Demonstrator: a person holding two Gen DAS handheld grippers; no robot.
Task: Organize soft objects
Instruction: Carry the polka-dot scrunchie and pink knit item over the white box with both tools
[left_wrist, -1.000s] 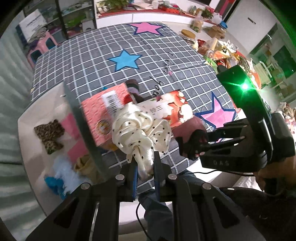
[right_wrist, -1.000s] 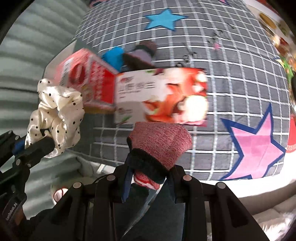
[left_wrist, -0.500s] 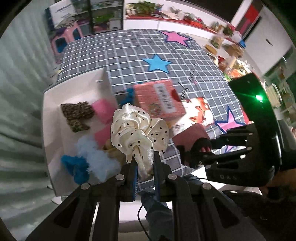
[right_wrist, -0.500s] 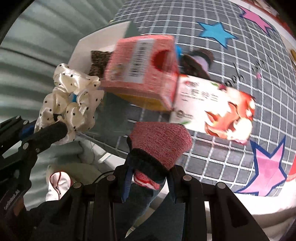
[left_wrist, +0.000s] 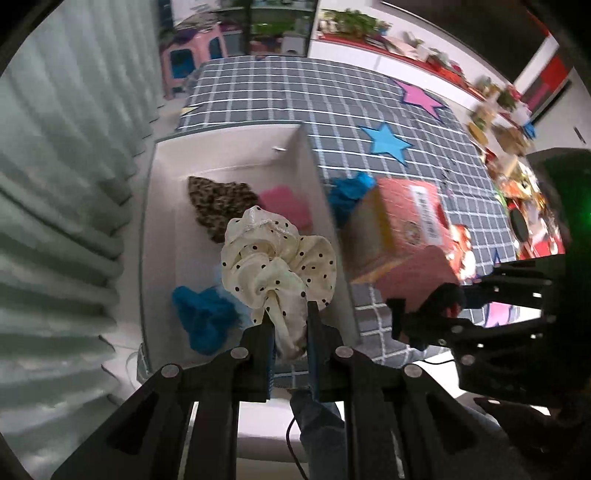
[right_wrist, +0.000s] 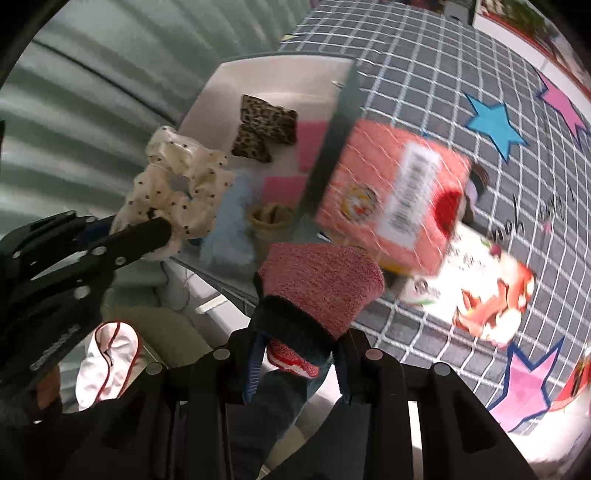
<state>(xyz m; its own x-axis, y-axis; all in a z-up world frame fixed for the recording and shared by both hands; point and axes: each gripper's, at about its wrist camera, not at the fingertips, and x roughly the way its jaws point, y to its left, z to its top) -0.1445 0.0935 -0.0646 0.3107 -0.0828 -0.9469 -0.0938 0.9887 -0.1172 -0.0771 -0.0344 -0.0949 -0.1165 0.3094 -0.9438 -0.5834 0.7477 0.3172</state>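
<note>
Left tool (left_wrist: 290, 325) clamped on a cream dotted scrunchie (left_wrist: 277, 262), held above the white bin (left_wrist: 162, 236). Beyond its tips, in the bin: a leopard-print piece (left_wrist: 218, 203), pink cloths (left_wrist: 284, 206) and a blue fluffy piece (left_wrist: 203, 317). Right tool (right_wrist: 299, 354) clamped on a red-and-dark sock (right_wrist: 317, 291), held over the bench (right_wrist: 443, 74) edge. Ahead of it and just right of the bin lie a pink box (right_wrist: 395, 206) and a white-red packet (right_wrist: 476, 291).
</note>
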